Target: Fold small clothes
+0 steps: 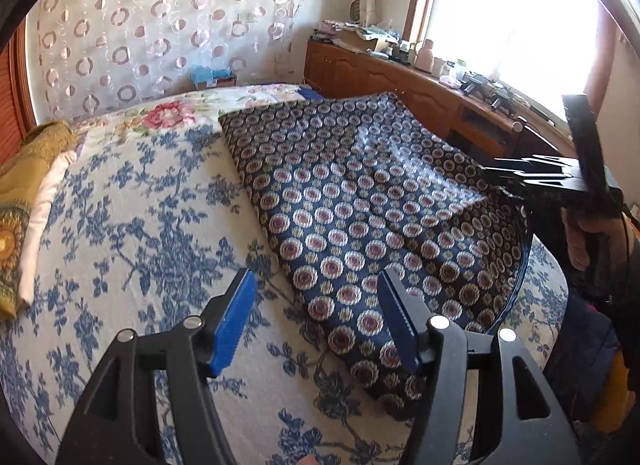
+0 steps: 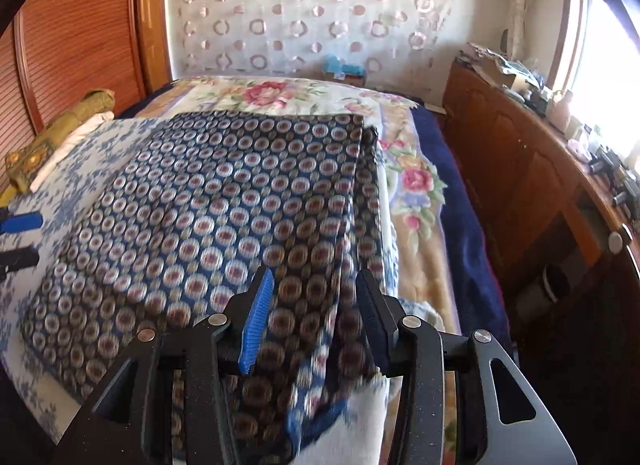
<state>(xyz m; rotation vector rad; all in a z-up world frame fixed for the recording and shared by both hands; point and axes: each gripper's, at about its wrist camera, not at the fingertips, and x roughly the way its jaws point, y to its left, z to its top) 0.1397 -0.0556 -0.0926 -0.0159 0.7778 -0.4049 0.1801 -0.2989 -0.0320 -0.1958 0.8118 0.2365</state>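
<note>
Nowhere legible writing on patterned cloth (image 1: 360, 201)

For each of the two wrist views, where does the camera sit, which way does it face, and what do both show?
Left wrist: sits behind the left tongs, looking down across the bed at the dark circle-patterned cloth; the right tongs and holding hand show at right.
Right wrist: sits behind the right tongs, directly over the cloth's near edge, facing the dotted curtain; the left tongs show at left.
Shared: cloth, blue-floral bedspread, curtain, wooden cabinet.
</note>
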